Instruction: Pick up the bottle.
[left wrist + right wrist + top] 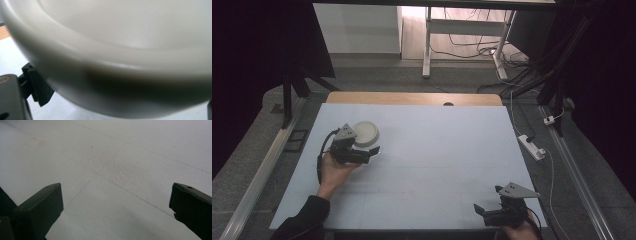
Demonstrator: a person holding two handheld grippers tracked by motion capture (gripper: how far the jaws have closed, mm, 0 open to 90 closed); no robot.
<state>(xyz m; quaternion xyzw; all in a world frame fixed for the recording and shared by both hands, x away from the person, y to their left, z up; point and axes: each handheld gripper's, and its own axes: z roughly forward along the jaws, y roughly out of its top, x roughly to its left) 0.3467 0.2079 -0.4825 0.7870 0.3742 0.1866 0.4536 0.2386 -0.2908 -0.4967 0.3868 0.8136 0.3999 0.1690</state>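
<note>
Near, at 5 o'clock: right gripper (490, 207) idle, jaws wide over bare table (437, 150). Farther, at 10 o'clock: left gripper (368, 151) against white bowl (365, 133); jaw state hard to tell, rim crowding the left gripper view. Best to seat jaws squarely across the rim, then close gently.

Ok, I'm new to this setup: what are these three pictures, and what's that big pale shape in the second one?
A person holds a hand-held gripper in each hand at a white table. The high view looks down on it. The left gripper is at a white bowl; whether it grips the bowl cannot be told. The left gripper view looks along that gripper, so the pale shape is the bowl's rim up close. The right gripper sits at the near edge, its fingers spread wide over bare table.
</note>
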